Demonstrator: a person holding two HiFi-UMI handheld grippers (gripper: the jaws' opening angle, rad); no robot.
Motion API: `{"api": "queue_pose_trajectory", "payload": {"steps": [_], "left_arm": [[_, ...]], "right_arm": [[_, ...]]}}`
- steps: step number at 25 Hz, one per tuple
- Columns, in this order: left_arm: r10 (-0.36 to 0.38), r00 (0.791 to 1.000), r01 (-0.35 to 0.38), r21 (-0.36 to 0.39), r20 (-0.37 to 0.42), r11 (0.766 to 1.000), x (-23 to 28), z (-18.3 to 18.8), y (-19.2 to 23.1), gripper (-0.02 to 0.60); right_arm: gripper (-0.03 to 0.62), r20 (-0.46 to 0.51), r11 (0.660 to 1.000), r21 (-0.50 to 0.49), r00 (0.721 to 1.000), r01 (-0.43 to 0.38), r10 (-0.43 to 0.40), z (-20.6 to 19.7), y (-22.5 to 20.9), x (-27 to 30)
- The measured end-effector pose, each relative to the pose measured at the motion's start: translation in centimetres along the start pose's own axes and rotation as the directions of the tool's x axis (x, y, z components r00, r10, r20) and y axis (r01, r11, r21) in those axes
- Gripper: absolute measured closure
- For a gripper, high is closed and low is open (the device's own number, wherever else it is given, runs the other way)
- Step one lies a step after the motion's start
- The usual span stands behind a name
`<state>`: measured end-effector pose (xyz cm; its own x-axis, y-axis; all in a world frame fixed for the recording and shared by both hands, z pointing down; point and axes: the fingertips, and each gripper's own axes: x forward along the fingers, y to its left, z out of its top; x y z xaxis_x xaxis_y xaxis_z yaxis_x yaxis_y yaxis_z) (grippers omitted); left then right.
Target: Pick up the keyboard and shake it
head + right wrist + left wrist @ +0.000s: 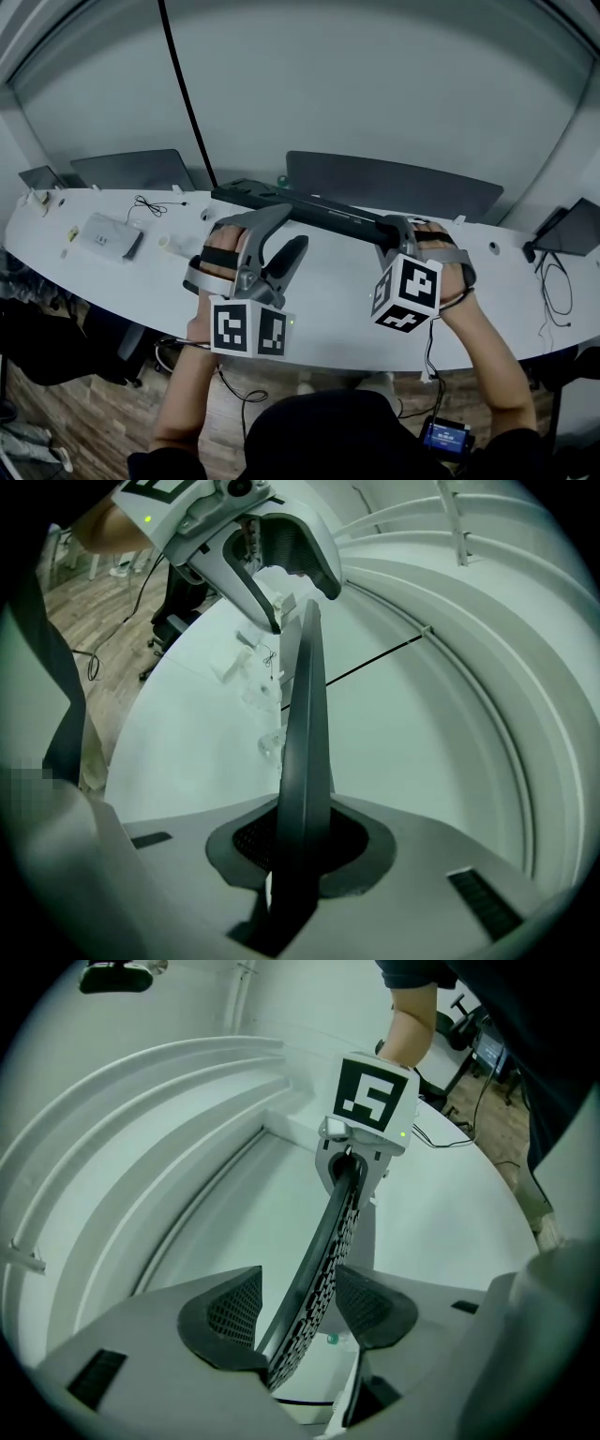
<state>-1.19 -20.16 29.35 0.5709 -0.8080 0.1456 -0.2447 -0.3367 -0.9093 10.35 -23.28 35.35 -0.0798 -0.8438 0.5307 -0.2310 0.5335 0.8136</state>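
Black keyboard (309, 211) raised edge-on above desk (347, 305); right gripper (389, 230) clamped on 1 end; left gripper (291, 227) jaws apart, other end between, ungripped.

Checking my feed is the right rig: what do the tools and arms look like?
The left tool and right tool are grey, with black mesh pads. Each carries a white cube of black square markers. Black straps cross the hands, thin black cables trail below, forearms unsleeved.

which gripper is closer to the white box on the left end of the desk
Left. The left gripper is right of the white box, near the desk's middle. The right gripper is farther right, shut on the keyboard.
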Motion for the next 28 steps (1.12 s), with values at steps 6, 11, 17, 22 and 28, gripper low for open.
{"api": "queue_pose_trajectory", "payload": {"steps": [6, 11, 17, 22, 28], "left_arm": [[-0.024, 0.999, 0.028, 0.099, -0.047, 0.995, 1.3, -0.3, -0.3, 0.325], [-0.066, 0.993, 0.082, 0.173, -0.094, 0.982, 2.4, -0.9, -0.8, 0.324], [-0.097, 0.989, 0.118, 0.201, -0.114, 0.972, 3.3, -1.0, -1.4, 0.322], [-0.114, 0.984, 0.141, 0.212, -0.133, 0.967, 3.7, -1.6, -2.0, 0.322], [-0.125, 0.979, 0.161, 0.231, -0.162, 0.96, 4.0, -2.5, -2.3, 0.322]], "right_arm": [[0.516, -0.017, 0.994, -0.078, 0.997, 0.076, -0.077, 0.2, -0.8, -0.2], [0.516, -0.016, 0.986, -0.12, 0.993, 0.112, -0.115, 1.0, -1.1, -0.5], [0.516, -0.003, 0.975, -0.174, 0.99, 0.14, -0.142, 1.9, -1.1, -0.8], [0.515, 0.013, 0.967, -0.203, 0.988, 0.152, -0.153, 3.0, -0.9, -0.9], [0.514, 0.033, 0.956, -0.238, 0.986, 0.169, -0.166, 4.4, -0.4, -0.9]]}}
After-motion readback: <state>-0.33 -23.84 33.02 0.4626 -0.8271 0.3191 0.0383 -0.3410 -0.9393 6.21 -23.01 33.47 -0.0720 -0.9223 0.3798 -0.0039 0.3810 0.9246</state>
